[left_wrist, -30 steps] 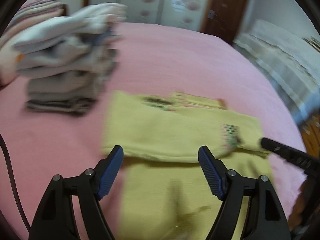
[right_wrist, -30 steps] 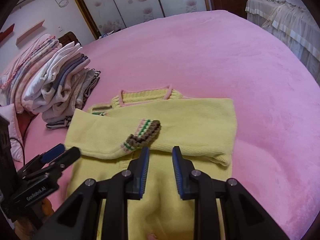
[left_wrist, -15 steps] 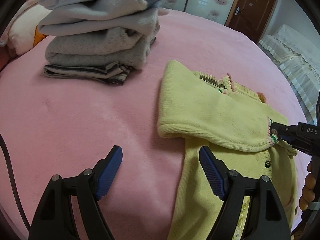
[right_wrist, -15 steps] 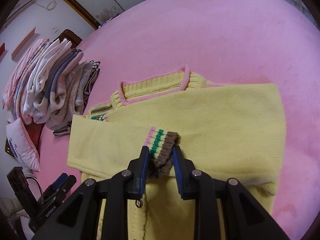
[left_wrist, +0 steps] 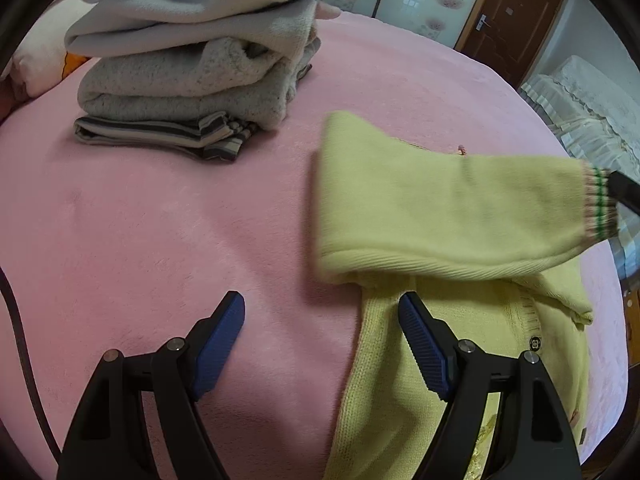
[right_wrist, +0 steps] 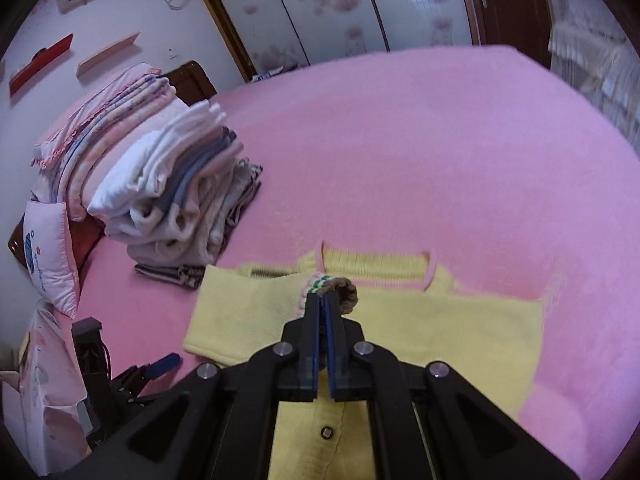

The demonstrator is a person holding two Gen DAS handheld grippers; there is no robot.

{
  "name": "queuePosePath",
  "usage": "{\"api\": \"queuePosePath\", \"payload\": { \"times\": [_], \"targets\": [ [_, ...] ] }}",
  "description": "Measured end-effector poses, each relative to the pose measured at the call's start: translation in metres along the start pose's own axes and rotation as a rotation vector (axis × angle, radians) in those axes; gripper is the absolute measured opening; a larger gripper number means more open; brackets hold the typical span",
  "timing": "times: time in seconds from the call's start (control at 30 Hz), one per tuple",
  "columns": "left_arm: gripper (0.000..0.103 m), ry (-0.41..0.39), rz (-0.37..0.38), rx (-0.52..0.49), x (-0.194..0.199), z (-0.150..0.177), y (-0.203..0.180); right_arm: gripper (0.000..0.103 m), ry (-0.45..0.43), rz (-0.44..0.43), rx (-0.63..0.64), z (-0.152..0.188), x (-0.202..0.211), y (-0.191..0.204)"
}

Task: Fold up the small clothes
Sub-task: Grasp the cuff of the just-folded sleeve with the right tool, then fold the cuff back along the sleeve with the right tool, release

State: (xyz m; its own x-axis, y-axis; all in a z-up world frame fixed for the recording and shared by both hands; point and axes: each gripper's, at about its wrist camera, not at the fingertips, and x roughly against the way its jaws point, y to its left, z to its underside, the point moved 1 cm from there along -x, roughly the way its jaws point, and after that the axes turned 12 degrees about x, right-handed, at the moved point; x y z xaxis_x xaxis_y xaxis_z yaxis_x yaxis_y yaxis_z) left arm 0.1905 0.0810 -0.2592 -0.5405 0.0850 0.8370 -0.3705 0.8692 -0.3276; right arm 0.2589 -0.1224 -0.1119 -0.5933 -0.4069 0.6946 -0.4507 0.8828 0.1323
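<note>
right tongs [right_wrist: 325, 300] clamped on striped sleeve cuff [right_wrist: 340, 286], sleeve lifted off the cardigan
yellow cardigan [left_wrist: 440, 340] flat on pink bed [left_wrist: 160, 240]; left tongs [left_wrist: 322, 336] released, straddling its edge, gripping nothing.

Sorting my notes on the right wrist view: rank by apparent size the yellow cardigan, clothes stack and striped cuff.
1. Yellow cardigan, though nearness inflates it.
2. Clothes stack, not much smaller.
3. Striped cuff.
</note>
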Motion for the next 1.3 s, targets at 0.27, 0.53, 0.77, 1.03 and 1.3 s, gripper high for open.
{"api": "queuePosePath", "payload": {
  "times": [0.27,0.53,0.77,1.03,1.3],
  "targets": [
    [0.078,0.005,0.006,-0.03,-0.006,-0.003,-0.015,0.002,-0.038,0.164,-0.028,-0.002,0.03,-0.035],
    [0.078,0.009,-0.069,-0.072,-0.026,-0.004,-0.043,0.002,0.021,0.16,-0.079,0.018,0.019,-0.081],
    [0.078,0.027,-0.087,0.055,-0.034,-0.01,-0.031,0.002,0.098,0.142,-0.134,0.043,-0.023,-0.107],
    [0.079,0.041,-0.117,-0.027,-0.035,-0.008,-0.041,0.004,0.19,0.159,-0.186,0.065,-0.059,-0.121],
    [0.08,-0.14,-0.08,-0.097,0.029,-0.02,-0.059,0.008,0.059,0.195,-0.137,0.045,-0.006,-0.098]
  ]
}}
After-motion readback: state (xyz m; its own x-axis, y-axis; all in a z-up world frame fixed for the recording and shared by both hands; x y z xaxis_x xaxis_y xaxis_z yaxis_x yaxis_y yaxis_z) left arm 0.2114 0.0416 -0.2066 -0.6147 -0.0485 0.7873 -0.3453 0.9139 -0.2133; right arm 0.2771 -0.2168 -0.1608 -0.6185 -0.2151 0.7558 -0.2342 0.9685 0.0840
